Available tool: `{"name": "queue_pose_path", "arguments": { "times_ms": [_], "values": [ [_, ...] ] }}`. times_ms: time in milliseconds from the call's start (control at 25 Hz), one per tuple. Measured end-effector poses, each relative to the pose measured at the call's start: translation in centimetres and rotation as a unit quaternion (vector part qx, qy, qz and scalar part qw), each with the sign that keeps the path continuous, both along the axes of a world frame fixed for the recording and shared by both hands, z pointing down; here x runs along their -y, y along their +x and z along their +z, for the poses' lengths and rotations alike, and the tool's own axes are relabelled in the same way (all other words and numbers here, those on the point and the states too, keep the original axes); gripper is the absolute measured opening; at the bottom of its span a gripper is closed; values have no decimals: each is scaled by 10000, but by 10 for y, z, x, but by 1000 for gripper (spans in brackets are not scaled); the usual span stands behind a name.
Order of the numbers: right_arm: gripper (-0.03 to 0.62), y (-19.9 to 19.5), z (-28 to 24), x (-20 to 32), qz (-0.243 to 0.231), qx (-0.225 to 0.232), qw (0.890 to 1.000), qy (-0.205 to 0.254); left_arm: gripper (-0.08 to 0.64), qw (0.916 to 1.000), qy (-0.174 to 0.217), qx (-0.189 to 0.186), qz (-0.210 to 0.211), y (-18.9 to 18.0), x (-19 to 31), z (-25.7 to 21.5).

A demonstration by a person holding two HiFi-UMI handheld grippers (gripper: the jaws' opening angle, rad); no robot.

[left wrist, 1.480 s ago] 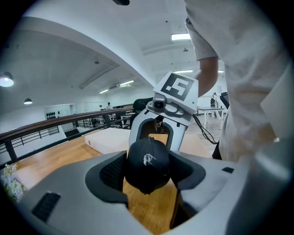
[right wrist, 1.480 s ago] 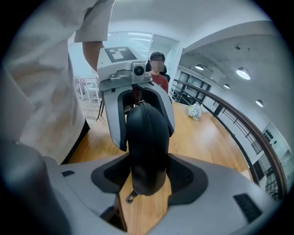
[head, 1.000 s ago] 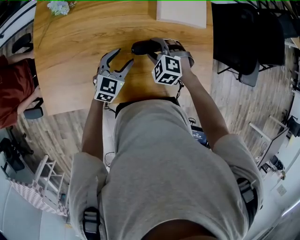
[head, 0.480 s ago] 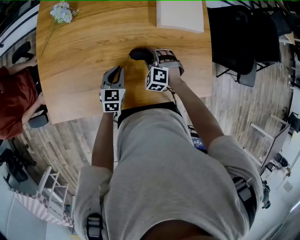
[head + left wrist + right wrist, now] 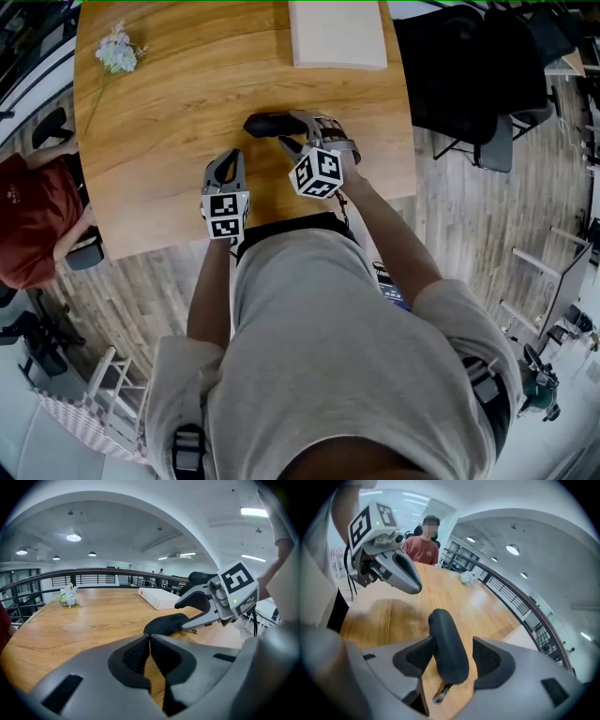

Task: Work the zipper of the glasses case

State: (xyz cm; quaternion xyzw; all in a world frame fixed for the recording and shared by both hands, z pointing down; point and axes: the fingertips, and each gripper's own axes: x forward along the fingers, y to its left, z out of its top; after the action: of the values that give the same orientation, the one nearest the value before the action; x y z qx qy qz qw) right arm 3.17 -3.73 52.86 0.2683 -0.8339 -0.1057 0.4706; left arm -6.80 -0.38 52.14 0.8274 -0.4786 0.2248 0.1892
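Left gripper (image 5: 228,161) jaws just closed empty; right gripper (image 5: 286,129) jaws loosely straddle the likely-stiff case (image 5: 262,123); we'd pinch its pull (image 5: 442,692).

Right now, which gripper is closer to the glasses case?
Right. The right gripper has the glasses case between its jaws; the left gripper is shut and apart from it.

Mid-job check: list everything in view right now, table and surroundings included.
case: 1, black, on table
zipper pull: 1, metal, at case's near end
box: 1, white, table's far edge
flowers: 1 sprig, pale, far left corner
table: 1, wood
chairs: black, count unclear, right of table
seated person: 1, red top, left of table
left tongs: grey, just closed, shut, empty
right tongs: grey, open around case, one pad touching
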Motion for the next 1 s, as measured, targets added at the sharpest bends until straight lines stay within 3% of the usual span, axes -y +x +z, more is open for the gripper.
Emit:
{"name": "queue_pose_path", "arguments": {
  "times_ms": [160, 280, 320, 360, 440, 800, 1000],
  "values": [
    [261, 27, -15, -11, 666, 799, 9943, -217, 28, 9996, 29, -19, -291, 12, -5, -9],
    [252, 46, -30, -22, 1196, 1531, 9802, -394, 25, 9986, 151, 57, -498, 20, -10, -22],
    [176, 54, -36, -25, 1394, 1782, 9732, -408, 25, 9982, 204, 76, -563, 23, -12, -28],
    [59, 61, -43, -27, 1584, 2023, 9656, -399, 25, 9976, 257, 93, -632, 27, -14, -33],
    [38, 73, -55, -33, 1843, 2401, 9524, -373, 23, 9961, 353, 143, -800, 33, -20, -43],
    [25, 98, -130, -48, 2035, 3369, 9192, 115, 23, 9858, 1008, 310, -1310, 55, -43, -118],
    [25, 105, -185, -51, 1997, 3763, 9031, 545, 23, 9766, 1629, 231, -1384, 55, -41, -178]
  ]
}}
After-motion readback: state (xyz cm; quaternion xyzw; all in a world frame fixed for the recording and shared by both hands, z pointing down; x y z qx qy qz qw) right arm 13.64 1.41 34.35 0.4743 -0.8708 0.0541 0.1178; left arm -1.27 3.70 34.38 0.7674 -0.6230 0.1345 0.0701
